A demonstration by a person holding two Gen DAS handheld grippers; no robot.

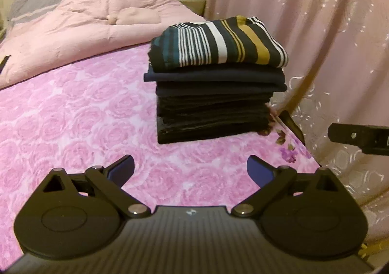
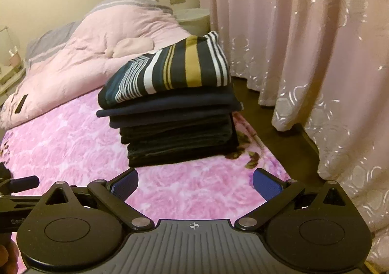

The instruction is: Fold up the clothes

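A stack of several folded dark clothes [image 1: 214, 108] [image 2: 177, 137] stands on the pink rose-patterned bedspread [image 1: 73, 115] [image 2: 73, 142], near the bed's right edge. On top lies a folded striped garment [image 1: 218, 42] [image 2: 170, 72] in navy, white, teal and mustard. My left gripper [image 1: 190, 170] hovers over the bedspread in front of the stack, open, nothing between its blue pads. My right gripper [image 2: 195, 182] is also open and empty, a little short of the stack's front. Part of the right gripper [image 1: 359, 139] shows at the left wrist view's right edge.
A rumpled pale pink duvet [image 1: 97, 21] [image 2: 85, 50] with grey pillows fills the head of the bed. Pink patterned curtains [image 1: 316, 30] [image 2: 304, 42] hang along the right, with dark floor [image 2: 279, 115] between them and the bed. A round stool [image 1: 194, 0] stands far back.
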